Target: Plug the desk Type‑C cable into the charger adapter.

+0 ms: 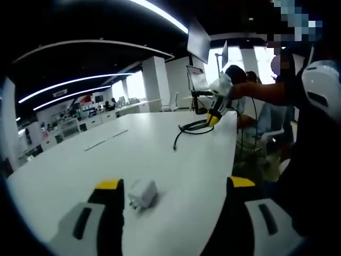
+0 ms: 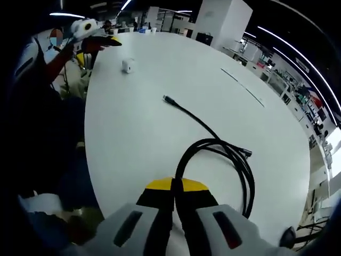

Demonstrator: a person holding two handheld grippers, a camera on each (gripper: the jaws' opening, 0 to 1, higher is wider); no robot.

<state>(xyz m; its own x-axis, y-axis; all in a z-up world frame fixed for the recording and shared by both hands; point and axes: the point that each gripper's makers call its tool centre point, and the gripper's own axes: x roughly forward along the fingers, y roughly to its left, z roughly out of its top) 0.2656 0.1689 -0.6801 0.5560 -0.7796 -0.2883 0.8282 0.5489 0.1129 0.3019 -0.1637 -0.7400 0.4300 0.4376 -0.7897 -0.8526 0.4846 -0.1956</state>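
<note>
A white charger adapter (image 1: 143,194) lies on the white table (image 1: 80,170), just inside the left jaw of my left gripper (image 1: 176,184), which stands open around nothing. In the right gripper view the adapter (image 2: 127,65) is small and far off, beside the left gripper (image 2: 101,41). A black Type-C cable (image 1: 193,127) lies coiled at the far end, its free plug (image 1: 175,147) pointing toward me. My right gripper (image 1: 214,118) grips that coil. Up close, the right gripper (image 2: 173,185) is shut on the cable's loop (image 2: 234,160). The plug (image 2: 166,98) lies loose on the table, between the coil and the adapter.
The table's curved edge (image 2: 88,133) runs along the person's side, and their body and arm (image 1: 277,90) stand beside it. A screen on a stand (image 1: 196,80) sits past the coil. A thin strip (image 2: 242,88) lies on the far half of the table.
</note>
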